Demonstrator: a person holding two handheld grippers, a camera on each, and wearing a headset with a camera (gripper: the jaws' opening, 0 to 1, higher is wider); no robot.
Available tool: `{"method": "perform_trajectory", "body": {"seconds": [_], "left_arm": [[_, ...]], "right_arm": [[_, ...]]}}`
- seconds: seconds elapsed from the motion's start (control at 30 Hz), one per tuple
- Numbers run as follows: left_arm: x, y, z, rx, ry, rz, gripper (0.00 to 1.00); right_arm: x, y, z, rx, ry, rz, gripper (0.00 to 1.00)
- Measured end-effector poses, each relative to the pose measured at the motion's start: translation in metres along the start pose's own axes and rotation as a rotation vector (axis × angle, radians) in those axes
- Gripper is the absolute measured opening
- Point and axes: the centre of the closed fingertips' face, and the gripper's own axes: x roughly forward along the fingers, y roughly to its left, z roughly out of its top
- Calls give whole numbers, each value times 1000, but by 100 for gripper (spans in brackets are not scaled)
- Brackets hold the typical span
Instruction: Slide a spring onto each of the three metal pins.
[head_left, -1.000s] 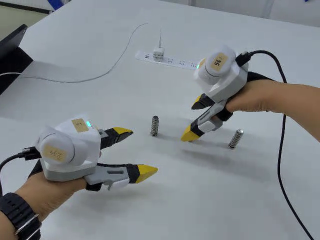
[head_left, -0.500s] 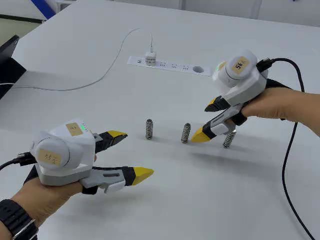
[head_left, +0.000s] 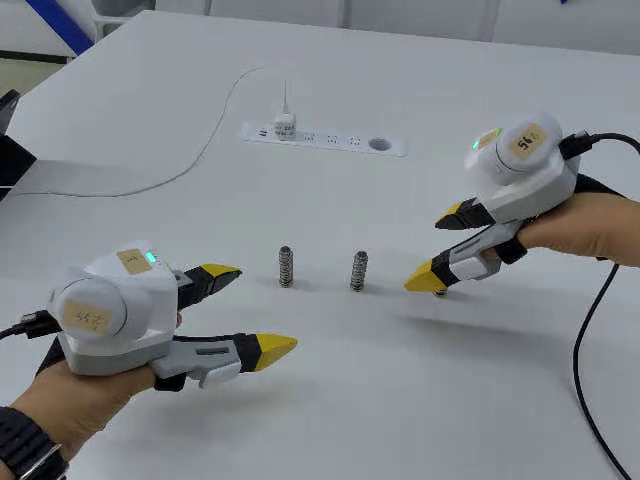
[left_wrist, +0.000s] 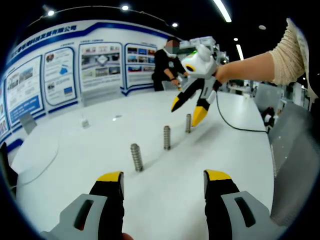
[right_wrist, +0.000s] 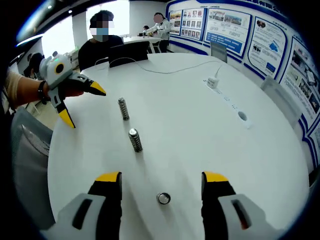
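- Seemingly at the last step; three springs upright in a row on the table (head_left: 400, 380): left spring (head_left: 286, 266), middle spring (head_left: 359, 271), last spring (right_wrist: 163, 198), seen end-on beneath the right gripper (right_wrist: 162, 176).
- Jaws apart on both, gripping nothing; left gripper (head_left: 258, 307) well aside.
- Calls next, probably, for backing away without tipping that last spring.

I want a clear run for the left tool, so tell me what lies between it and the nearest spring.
Nothing but bare table: in the left gripper view, the left tool faces the nearest spring across an open white stretch.
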Motion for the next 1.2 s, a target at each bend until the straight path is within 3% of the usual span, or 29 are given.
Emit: {"method": "perform_trajectory", "body": {"seconds": [0.53,1.2], "left_arm": [[1,-3,2,-4,5,-8,67],[-3,-4,1,-11,2,-4,68]], "right_arm": [[-23,10,-33,79,-70,-69,66],[-46,33,-49,146,-195,-152,67]]}}
